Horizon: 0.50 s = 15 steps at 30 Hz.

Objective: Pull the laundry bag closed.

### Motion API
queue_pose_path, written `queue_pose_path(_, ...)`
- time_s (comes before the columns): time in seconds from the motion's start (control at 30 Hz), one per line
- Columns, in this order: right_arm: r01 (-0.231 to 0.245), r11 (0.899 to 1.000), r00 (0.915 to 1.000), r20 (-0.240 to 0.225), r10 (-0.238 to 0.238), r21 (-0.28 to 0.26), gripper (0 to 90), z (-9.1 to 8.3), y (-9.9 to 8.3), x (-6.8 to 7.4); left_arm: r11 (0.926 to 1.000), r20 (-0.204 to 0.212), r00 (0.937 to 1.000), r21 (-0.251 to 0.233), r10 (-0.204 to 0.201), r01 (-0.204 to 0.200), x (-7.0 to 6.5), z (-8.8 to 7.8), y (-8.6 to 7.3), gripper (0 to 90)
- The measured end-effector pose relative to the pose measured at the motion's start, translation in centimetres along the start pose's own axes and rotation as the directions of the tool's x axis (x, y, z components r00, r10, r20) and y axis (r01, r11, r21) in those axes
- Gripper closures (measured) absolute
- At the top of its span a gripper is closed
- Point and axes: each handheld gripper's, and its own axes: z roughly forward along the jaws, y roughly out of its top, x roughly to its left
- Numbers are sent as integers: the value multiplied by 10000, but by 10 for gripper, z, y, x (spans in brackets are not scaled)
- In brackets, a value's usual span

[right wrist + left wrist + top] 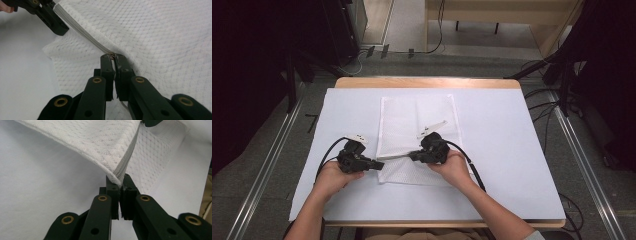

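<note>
High view: the white mesh zippered laundry bag lies mid-table on the white table cover, between the left gripper and the right gripper. Left gripper view: jaws pinch the bag's grey zipper end. Right gripper view: jaws pressed together on the zipper's metal pull.

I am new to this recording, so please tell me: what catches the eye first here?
A white mesh bag lies mid-table on the pale sheet. The left tool and right tool both pinch its grey zipper edge, lifting it off the table near the bag's front end.
</note>
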Motion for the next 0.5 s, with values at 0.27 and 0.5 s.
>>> queue_pose_path(0.27,-184,9998,9998,73,184,28,879,-4,-4,-3,10000,75,10000,16,-21,20,0,0,0,876)
queue_pose_path(0.5,-225,9997,9995,199,225,6,879,-9,-8,-7,10000,27,10000,11,-16,16,1,-1,-1,876)
